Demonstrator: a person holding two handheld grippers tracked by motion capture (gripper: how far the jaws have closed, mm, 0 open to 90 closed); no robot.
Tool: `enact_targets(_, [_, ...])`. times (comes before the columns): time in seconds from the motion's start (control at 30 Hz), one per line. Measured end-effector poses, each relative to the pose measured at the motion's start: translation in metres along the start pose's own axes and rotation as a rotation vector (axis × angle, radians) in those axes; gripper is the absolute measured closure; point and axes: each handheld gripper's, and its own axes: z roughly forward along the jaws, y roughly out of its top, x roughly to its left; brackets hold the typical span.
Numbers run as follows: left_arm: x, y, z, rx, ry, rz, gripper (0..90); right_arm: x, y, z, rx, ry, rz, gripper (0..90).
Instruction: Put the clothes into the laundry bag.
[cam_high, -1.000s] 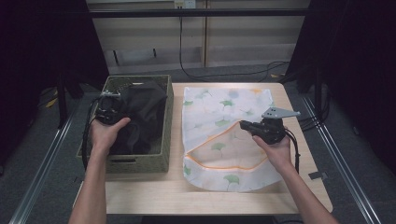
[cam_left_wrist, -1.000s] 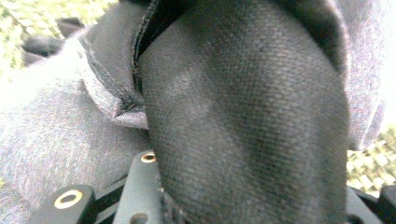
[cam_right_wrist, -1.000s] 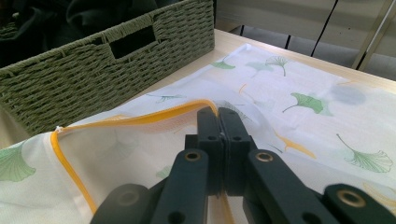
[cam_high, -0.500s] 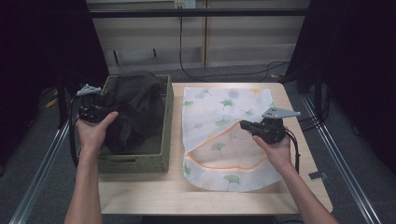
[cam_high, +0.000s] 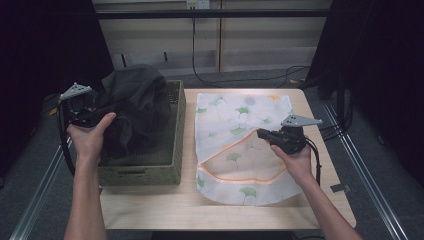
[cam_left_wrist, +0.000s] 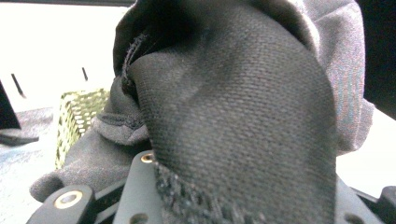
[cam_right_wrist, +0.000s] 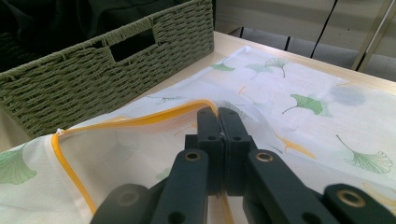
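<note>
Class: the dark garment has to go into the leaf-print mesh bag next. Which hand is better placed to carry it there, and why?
The left. The left gripper is already clamped on the dark garment, raised above the woven basket. The right gripper is shut on the orange-trimmed edge of the mesh bag, holding its mouth up.

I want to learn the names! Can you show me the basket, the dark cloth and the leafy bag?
basket (cam_high: 145, 172): high view, front woven wall.
dark cloth (cam_high: 137, 97): high view, lifted bunched middle.
leafy bag (cam_high: 240, 112): high view, printed top part.
</note>
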Motion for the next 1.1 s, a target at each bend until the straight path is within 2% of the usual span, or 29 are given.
enact_targets(0.1, [-0.004,0.005,-0.006,-0.036,-0.009,-0.001,63.1,0.0,0.0,0.0,-0.002,-0.001,0.008,89.0])
enact_targets(0.5, [-0.019,0.028,-0.034,-0.121,-0.025,0.047,63.1,-0.001,0.0,-0.001,-0.005,0.003,0.008,88.9])
enact_targets(0.7, [-0.023,0.032,-0.047,-0.176,-0.046,0.044,63.1,-0.001,0.0,-0.001,-0.005,0.003,0.008,89.0])
enact_targets(0.83, [-0.027,0.036,-0.057,-0.195,-0.055,0.071,62.9,-0.001,0.0,0.0,-0.003,0.002,0.013,89.0])
enact_targets(1.1, [-0.036,0.044,-0.074,-0.253,-0.068,0.089,62.9,-0.001,0.0,0.0,-0.002,0.003,0.012,89.0])
